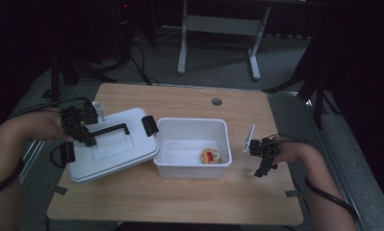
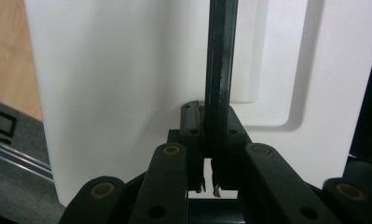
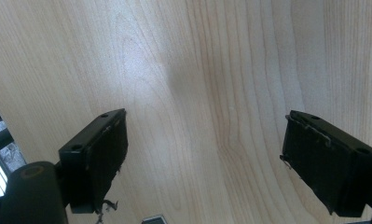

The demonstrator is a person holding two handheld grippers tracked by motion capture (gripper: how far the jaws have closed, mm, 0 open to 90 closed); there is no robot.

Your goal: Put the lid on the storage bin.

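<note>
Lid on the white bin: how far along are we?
Done: the white bin stands open with a small round container inside. In hand: the left gripper is shut on the lid's black handle, the lid beside the bin's left wall. Left: probably setting the lid on the bin. The right gripper hangs open over the table.

One lid (image 1: 113,147); one bin (image 1: 193,147); one cup (image 1: 211,156)

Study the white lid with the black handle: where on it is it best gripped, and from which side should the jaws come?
Grip the black handle, probably best at its middle, coming from above. It is a thin raised bar across the lid, narrow enough for the jaws; the lid's broad flat panel is not. The left gripper is clamped on that bar, near one end.
</note>
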